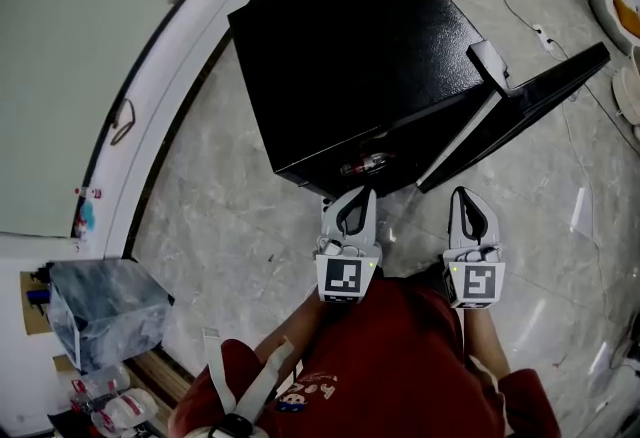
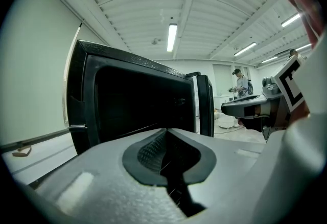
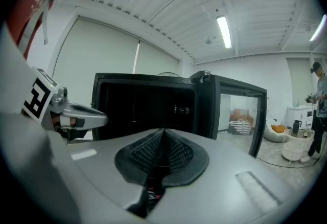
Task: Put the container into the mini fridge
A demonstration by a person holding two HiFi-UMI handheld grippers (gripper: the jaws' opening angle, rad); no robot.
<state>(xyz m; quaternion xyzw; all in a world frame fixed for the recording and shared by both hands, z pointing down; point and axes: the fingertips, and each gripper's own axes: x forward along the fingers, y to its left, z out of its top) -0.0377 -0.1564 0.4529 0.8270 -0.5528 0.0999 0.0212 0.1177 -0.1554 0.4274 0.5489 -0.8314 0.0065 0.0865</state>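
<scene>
While my left tongs and right tongs were both closed and empty, the container appeared to sit just inside the mini fridge, straight ahead of my left tongs. The open door was nearer my right.

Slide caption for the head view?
Left gripper and right gripper, both shut, face the open mini fridge.

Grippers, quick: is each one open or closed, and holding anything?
Left gripper: closed, holding nothing.
Right gripper: closed, holding nothing.
</scene>
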